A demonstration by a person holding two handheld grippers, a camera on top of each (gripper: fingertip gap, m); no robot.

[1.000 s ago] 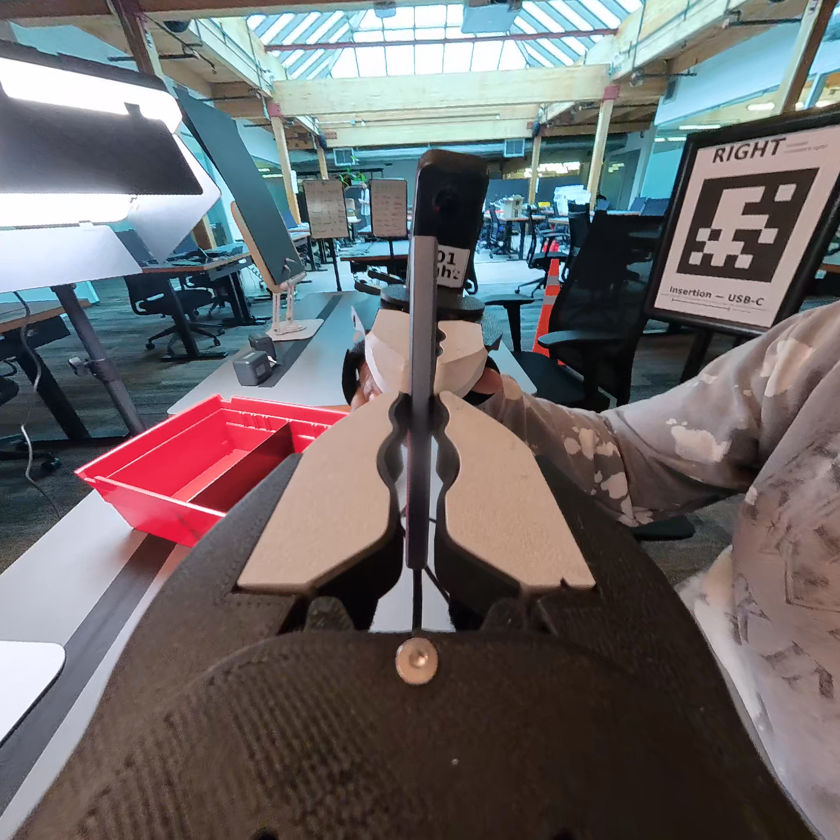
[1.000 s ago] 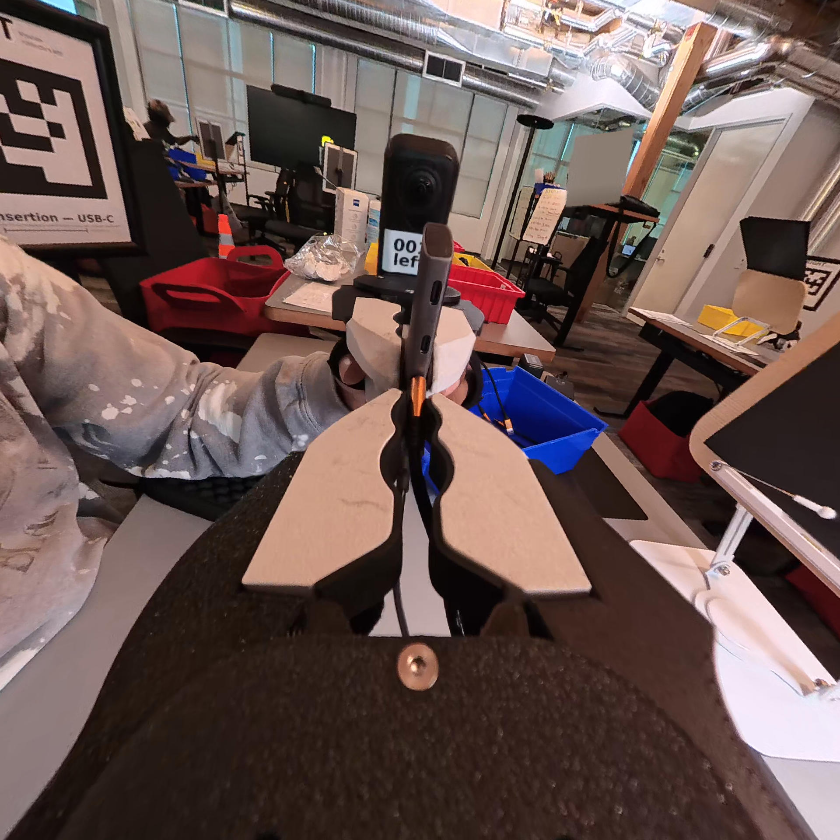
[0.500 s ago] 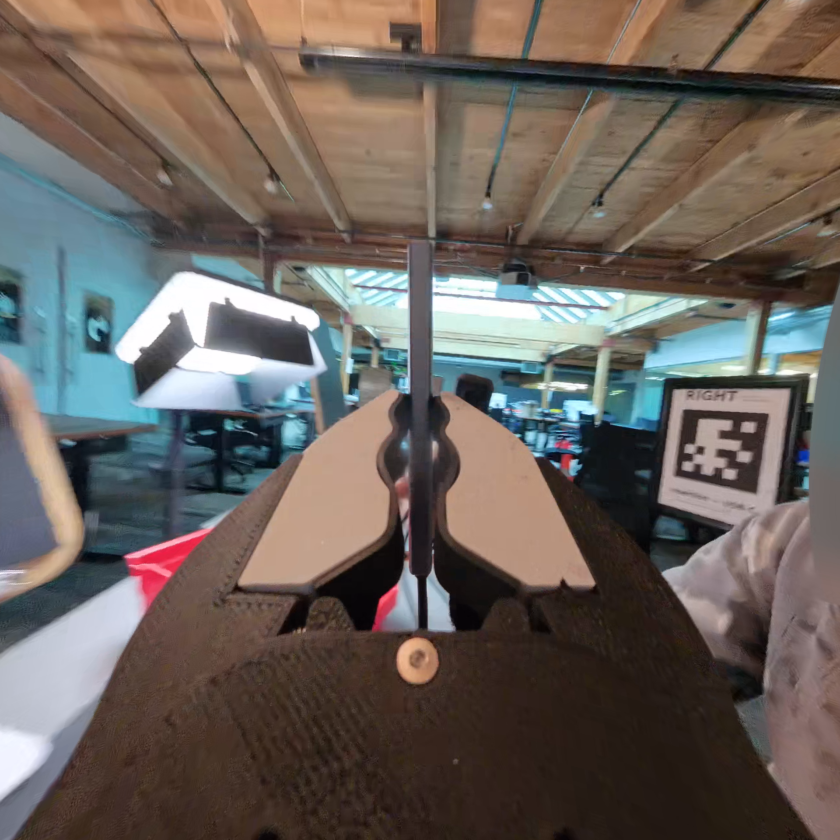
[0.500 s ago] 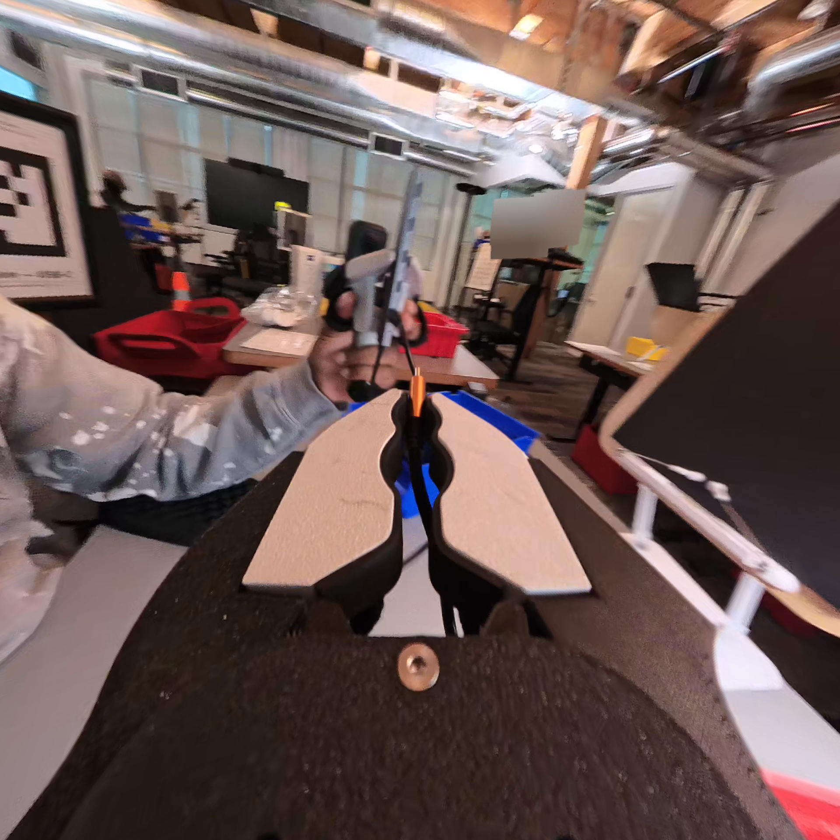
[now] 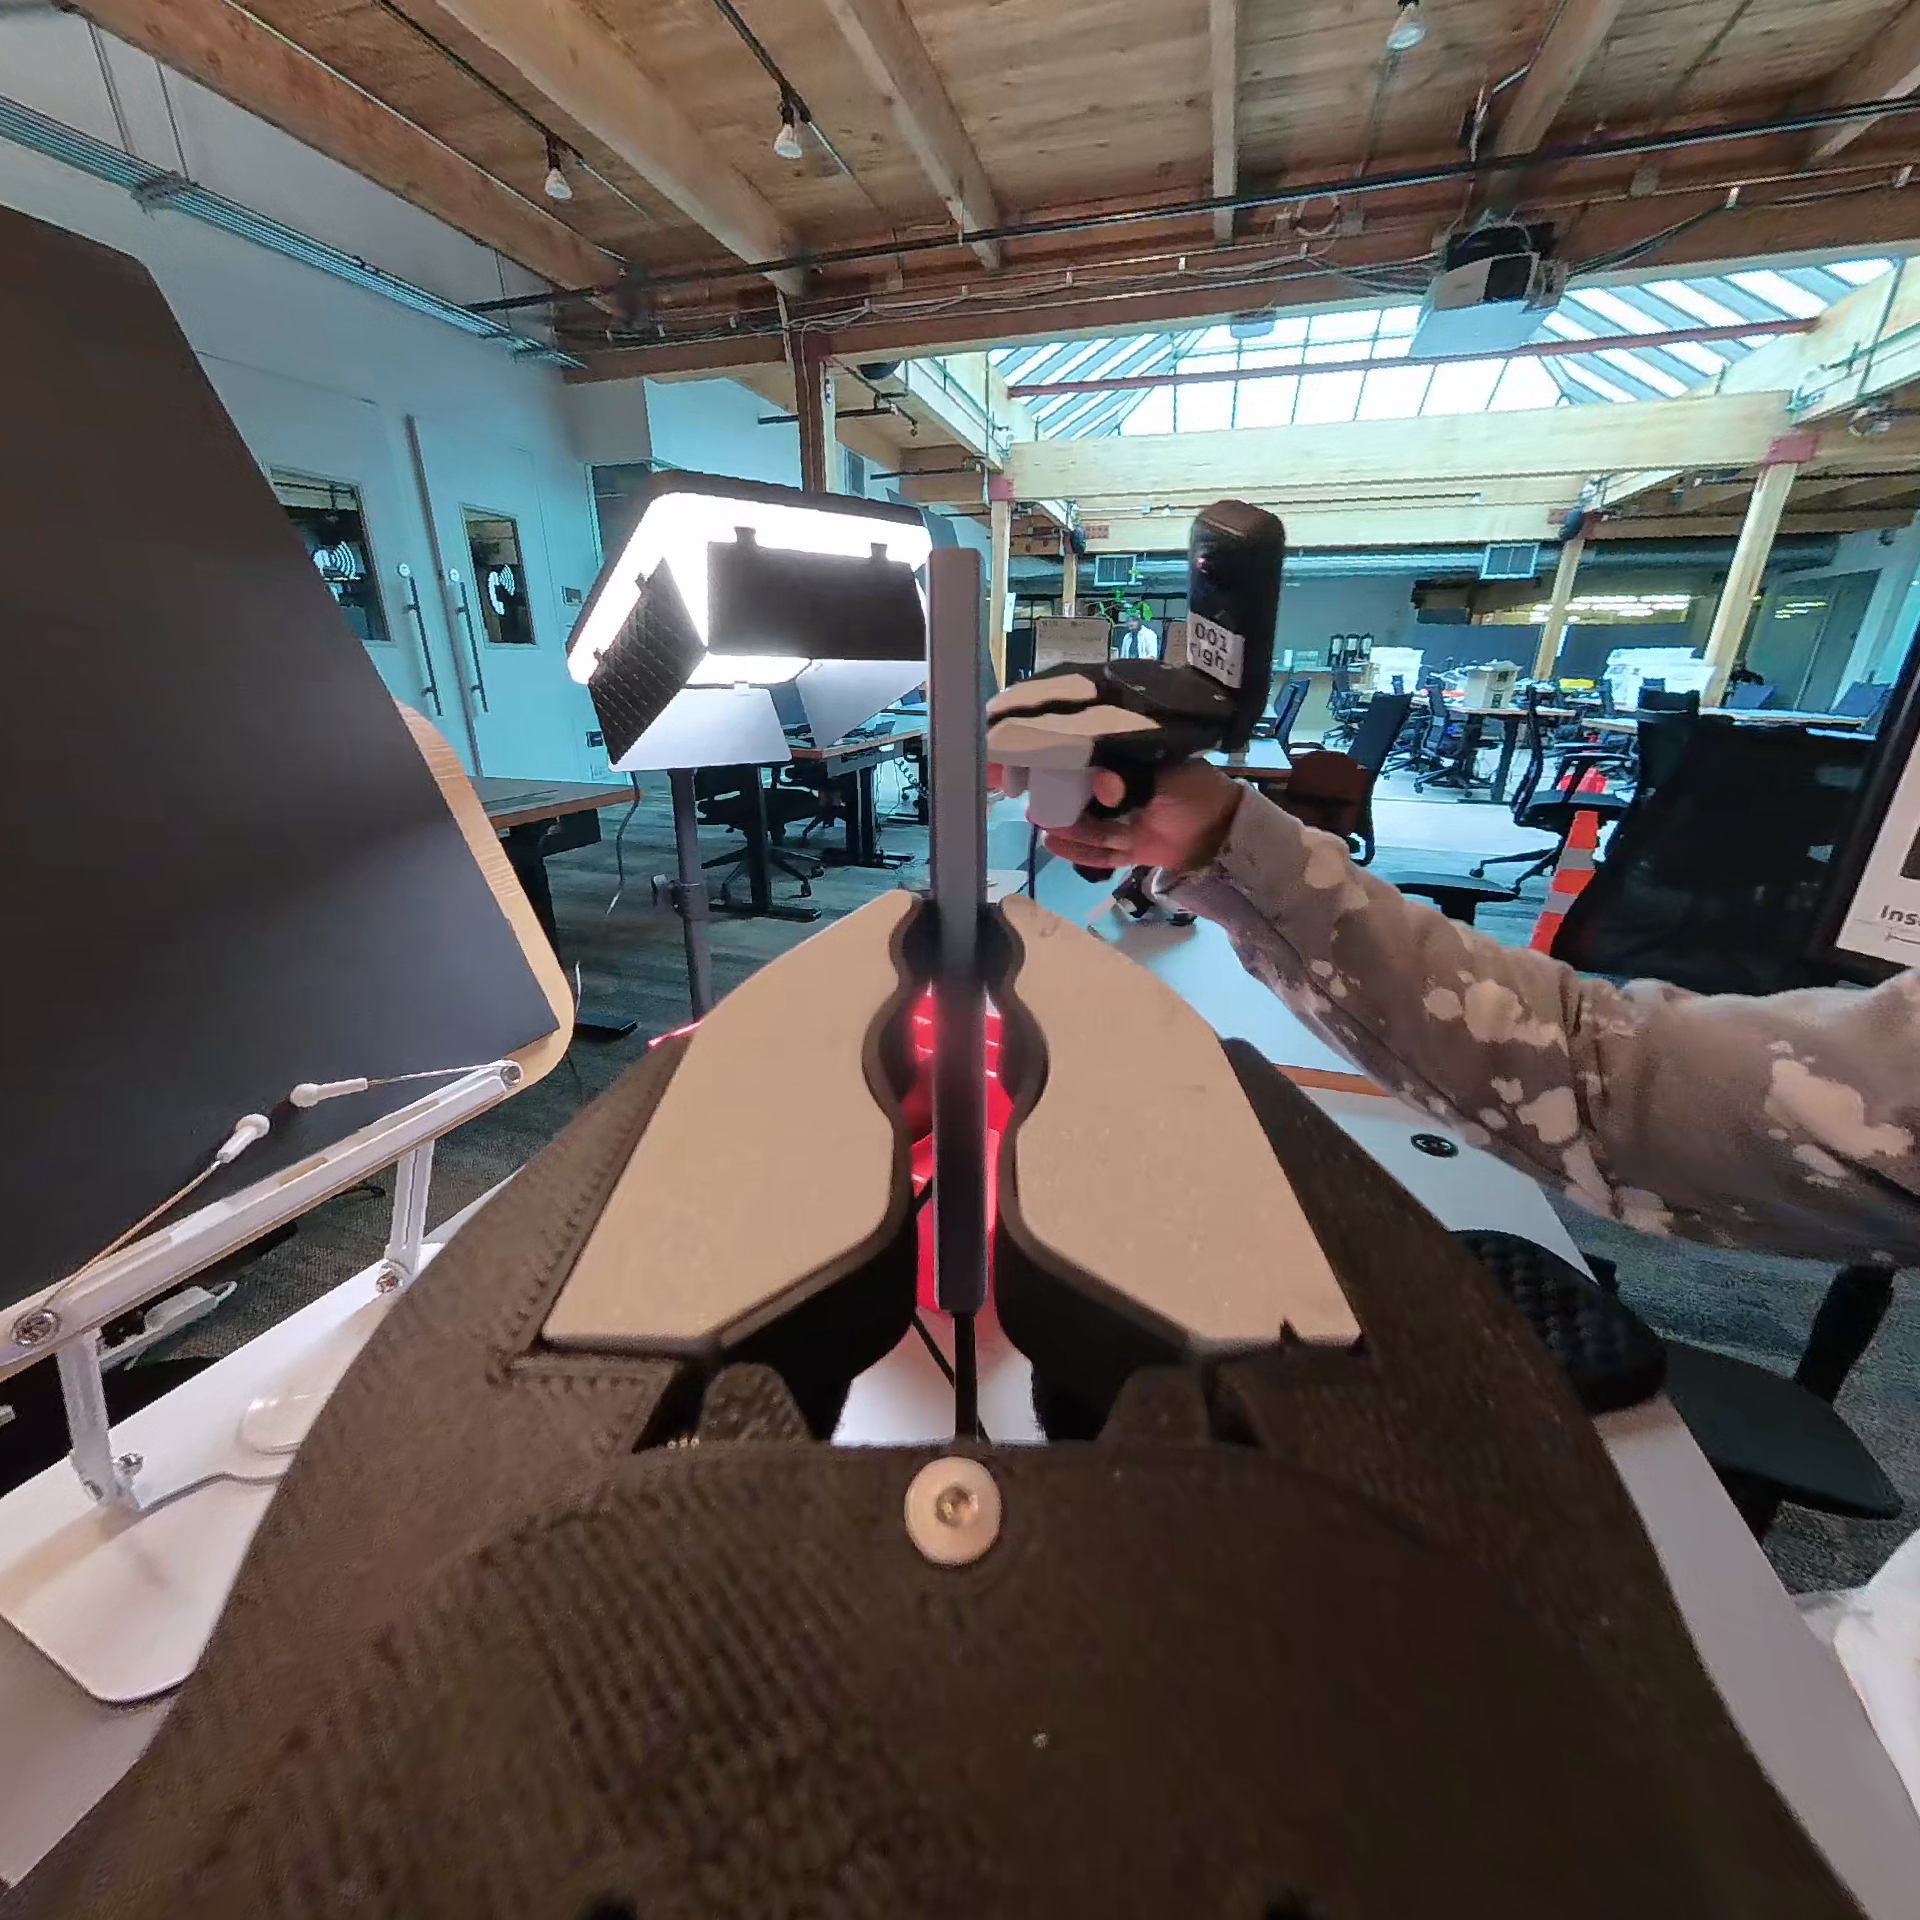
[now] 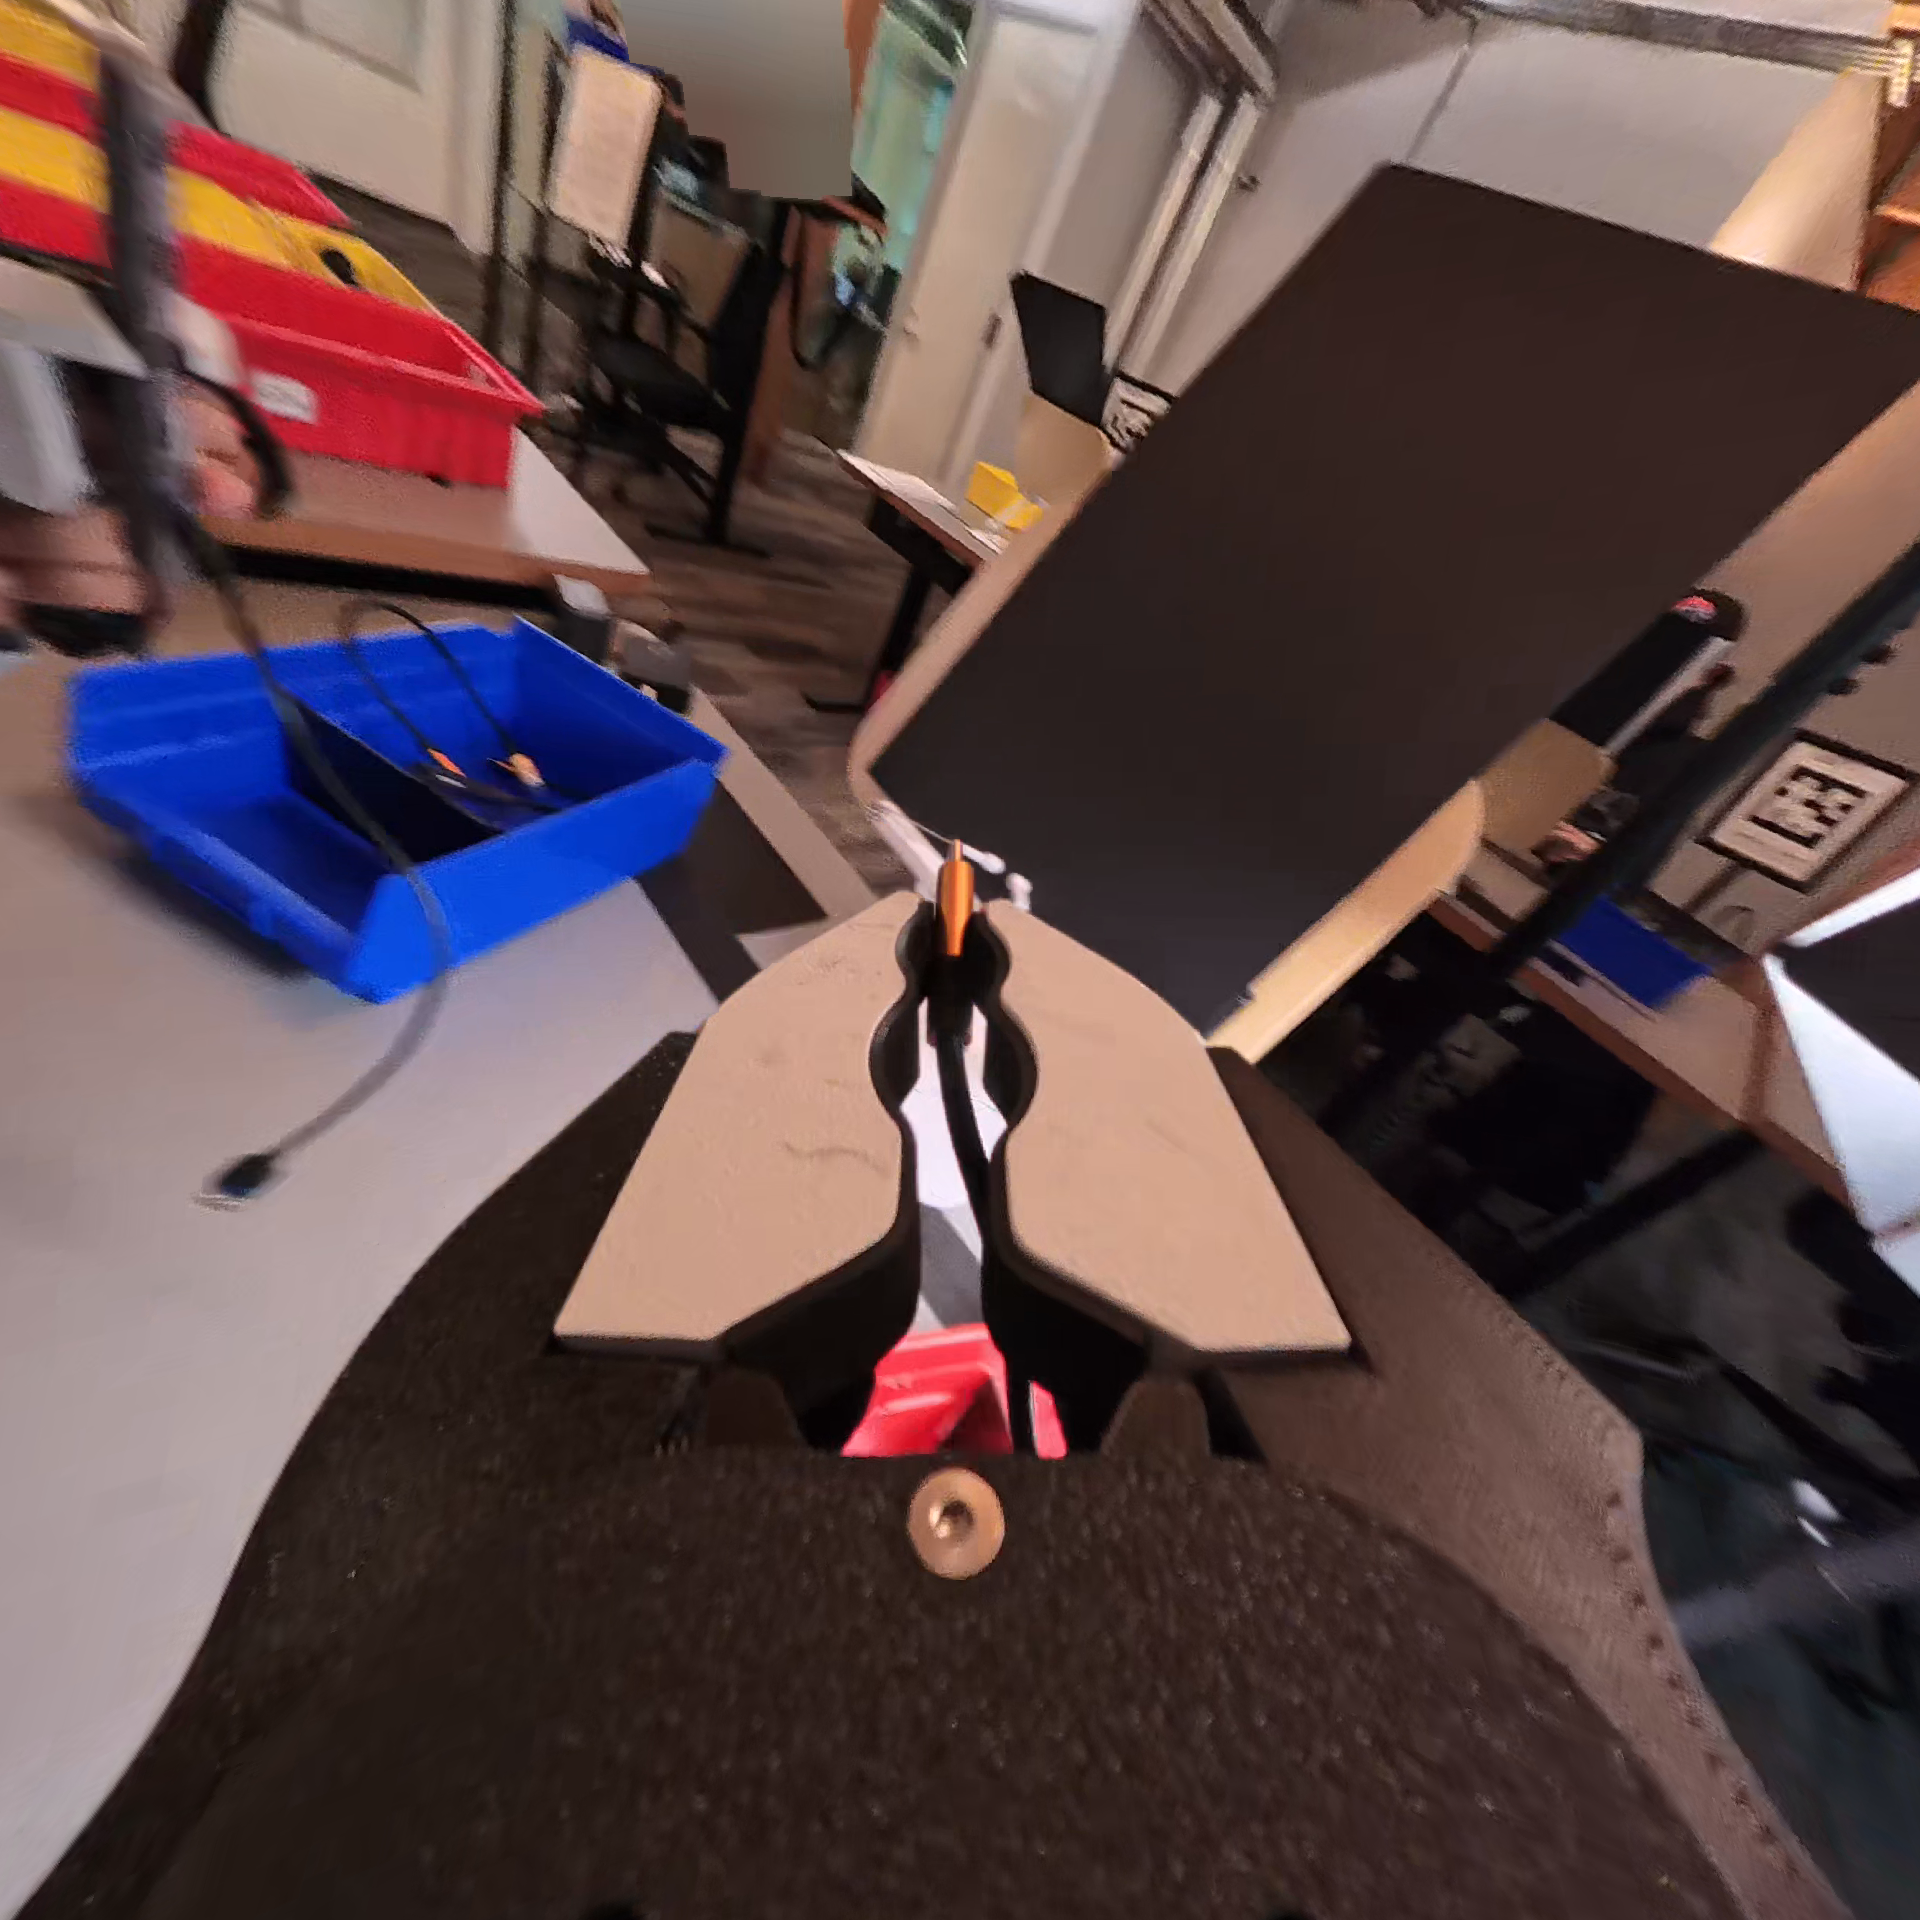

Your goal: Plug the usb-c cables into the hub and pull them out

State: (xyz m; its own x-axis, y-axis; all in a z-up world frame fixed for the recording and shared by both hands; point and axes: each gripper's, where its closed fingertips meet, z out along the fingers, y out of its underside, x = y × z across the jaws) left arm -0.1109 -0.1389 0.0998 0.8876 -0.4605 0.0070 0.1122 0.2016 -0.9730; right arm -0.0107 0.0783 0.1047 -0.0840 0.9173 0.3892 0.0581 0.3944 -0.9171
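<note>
In the left wrist view my left gripper (image 5: 956, 914) is shut on the grey hub (image 5: 956, 727), a thin slab that stands upright between the fingers. My right gripper (image 5: 1049, 727) shows beyond it to the right, held by a hand, apart from the hub. In the right wrist view my right gripper (image 6: 954, 925) is shut on the orange-tipped usb-c cable plug (image 6: 956, 904); its black cable runs back between the fingers. The plug points at open air, away from the hub, which is a dark blur at the far left (image 6: 135, 260).
A blue bin (image 6: 260, 831) with more orange-tipped cables sits on the grey table (image 6: 156, 1039). A loose dark cable ends in a plug (image 6: 244, 1174) on the table. A red tray (image 5: 925, 1029) lies below the grippers. A black board (image 5: 208, 831) on a white stand and a lamp panel (image 5: 748, 634) stand nearby.
A second ago the orange plug sat against the hub's end. The grippers have since drawn apart; the right one swung right and down over the table, the left one tipped up and back.
</note>
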